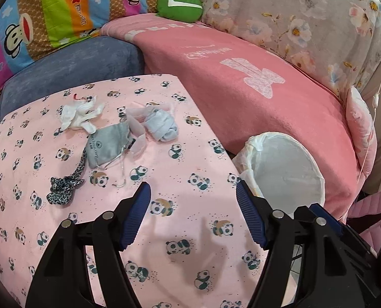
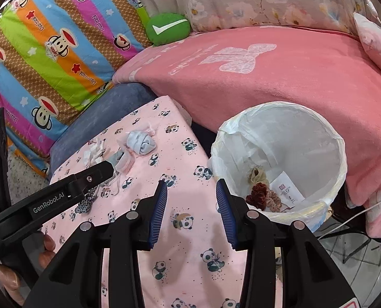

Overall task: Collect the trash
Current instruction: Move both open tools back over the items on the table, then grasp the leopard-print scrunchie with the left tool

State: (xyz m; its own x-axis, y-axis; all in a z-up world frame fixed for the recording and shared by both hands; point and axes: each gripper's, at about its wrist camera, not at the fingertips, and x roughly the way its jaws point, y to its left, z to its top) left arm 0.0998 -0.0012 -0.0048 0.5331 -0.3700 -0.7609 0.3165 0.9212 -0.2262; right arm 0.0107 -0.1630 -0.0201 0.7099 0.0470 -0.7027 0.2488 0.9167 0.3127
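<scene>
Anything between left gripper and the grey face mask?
Only bare panda-print cloth and the mask's loose strap; left gripper, grey face mask. Left wrist view.

Five scraps lie on the panda-print worktop [image 1: 190,133] toward eleven o'clock — one white tissue wad [image 1: 80,115], one grey mask [image 1: 105,145], one pale blue bundle [image 1: 162,125], one pink wrapper [image 1: 136,131], one leopard-print scrunchie [image 1: 62,190] — and one lined bin [image 2: 280,159] at two o'clock.
</scene>
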